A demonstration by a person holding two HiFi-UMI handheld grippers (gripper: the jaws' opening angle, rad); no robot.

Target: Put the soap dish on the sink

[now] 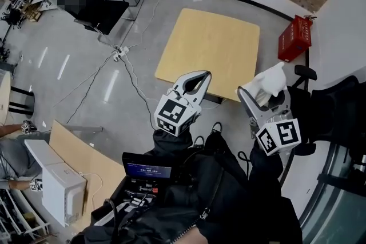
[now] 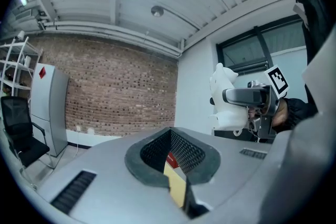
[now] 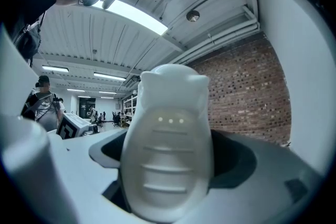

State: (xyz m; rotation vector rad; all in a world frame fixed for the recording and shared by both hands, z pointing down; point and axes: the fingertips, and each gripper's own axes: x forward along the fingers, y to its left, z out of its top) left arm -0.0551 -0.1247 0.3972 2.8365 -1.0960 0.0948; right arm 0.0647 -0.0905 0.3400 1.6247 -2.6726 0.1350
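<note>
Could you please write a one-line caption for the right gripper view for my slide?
Right tongs shut on a white soap dish, held up against ceiling lights and a brick wall.

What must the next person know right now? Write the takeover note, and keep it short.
Left tool: jaws together, nothing in them, held up by the near edge of the wooden table.
Right tool: shut on the white soap dish, held in the air.
Done: the dish is in hand.
Left: no sink shows in any view. Find it, carry the dish there, set it down and open the right tool.
</note>
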